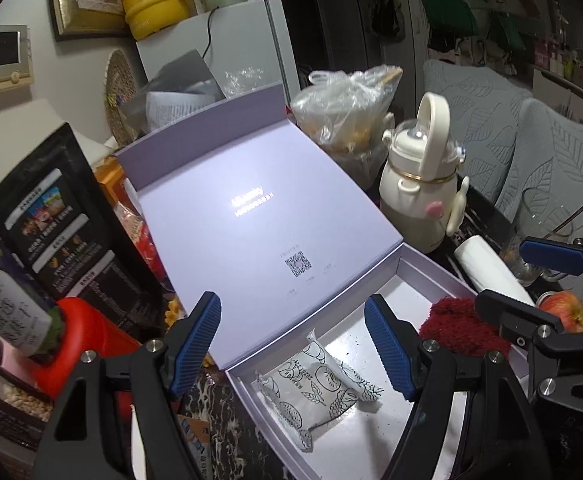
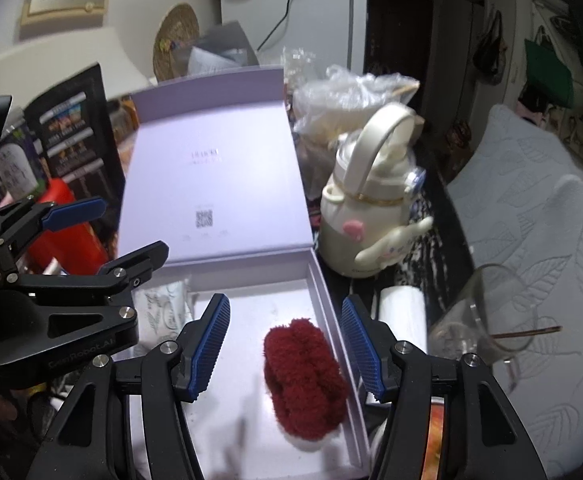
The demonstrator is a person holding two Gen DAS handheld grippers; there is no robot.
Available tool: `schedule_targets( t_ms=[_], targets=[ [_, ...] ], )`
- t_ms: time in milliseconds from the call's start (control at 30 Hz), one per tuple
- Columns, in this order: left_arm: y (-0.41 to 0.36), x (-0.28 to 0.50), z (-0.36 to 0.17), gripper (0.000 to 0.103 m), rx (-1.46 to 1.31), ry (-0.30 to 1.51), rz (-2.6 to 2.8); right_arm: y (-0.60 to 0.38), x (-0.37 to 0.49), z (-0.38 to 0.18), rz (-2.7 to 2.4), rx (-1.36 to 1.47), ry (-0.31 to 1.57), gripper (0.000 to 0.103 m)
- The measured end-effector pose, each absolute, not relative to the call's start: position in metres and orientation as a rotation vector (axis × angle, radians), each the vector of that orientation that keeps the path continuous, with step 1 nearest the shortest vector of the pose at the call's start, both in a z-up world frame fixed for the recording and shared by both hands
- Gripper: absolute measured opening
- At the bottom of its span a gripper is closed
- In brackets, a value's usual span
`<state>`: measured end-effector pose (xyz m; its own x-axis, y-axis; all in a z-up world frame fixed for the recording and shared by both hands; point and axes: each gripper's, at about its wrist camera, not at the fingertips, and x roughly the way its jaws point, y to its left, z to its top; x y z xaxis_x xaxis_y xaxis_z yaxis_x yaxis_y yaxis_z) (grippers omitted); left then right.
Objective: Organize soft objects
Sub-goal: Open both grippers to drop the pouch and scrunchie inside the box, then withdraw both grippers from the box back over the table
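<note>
An open lavender box (image 1: 431, 276) lies on the dark marble table, its lid (image 1: 251, 200) tilted back. A white soft packet with fruit drawings (image 1: 319, 384) lies inside on the left. A red fluffy bundle (image 2: 303, 376) lies inside on the right, also visible as the red bundle (image 1: 463, 328). My left gripper (image 1: 291, 346) hovers open above the packet, touching nothing. My right gripper (image 2: 285, 348) hovers open above the red bundle, with its pads clear of it. Each view shows the other gripper from the side: the right gripper (image 1: 503, 274) and the left gripper (image 2: 133, 226).
A cream bottle with a loop handle (image 1: 419, 184) and a plastic bag (image 1: 347, 108) stand behind the box. A white roll (image 1: 487, 268), an apple (image 1: 563, 308) and a glass (image 2: 487, 320) sit to its right. A black snack bag (image 1: 59, 216) and a red container (image 1: 87, 344) crowd the left.
</note>
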<state>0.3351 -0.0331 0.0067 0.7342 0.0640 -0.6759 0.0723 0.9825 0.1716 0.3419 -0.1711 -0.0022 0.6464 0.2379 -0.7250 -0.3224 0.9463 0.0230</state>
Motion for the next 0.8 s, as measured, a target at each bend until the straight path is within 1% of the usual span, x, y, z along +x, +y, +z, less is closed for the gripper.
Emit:
schedule_targets(
  t_ms=[600, 700, 800],
  targets=[
    [-0.029, 0.245, 0.106, 0.074, 0.151, 0.546, -0.018, -0.174, 0.247, 0.105, 0.309, -0.112, 0.580, 0.059],
    [-0.030, 0.226, 0.118, 0.074, 0.148, 0.519, -0.028, -0.175, 0.228, 0.117, 0.308, -0.111, 0.554, 0.060],
    [-0.031, 0.208, 0.128, 0.074, 0.150, 0.494, -0.037, -0.177, 0.207, 0.127, 0.308, -0.111, 0.527, 0.063]
  ],
)
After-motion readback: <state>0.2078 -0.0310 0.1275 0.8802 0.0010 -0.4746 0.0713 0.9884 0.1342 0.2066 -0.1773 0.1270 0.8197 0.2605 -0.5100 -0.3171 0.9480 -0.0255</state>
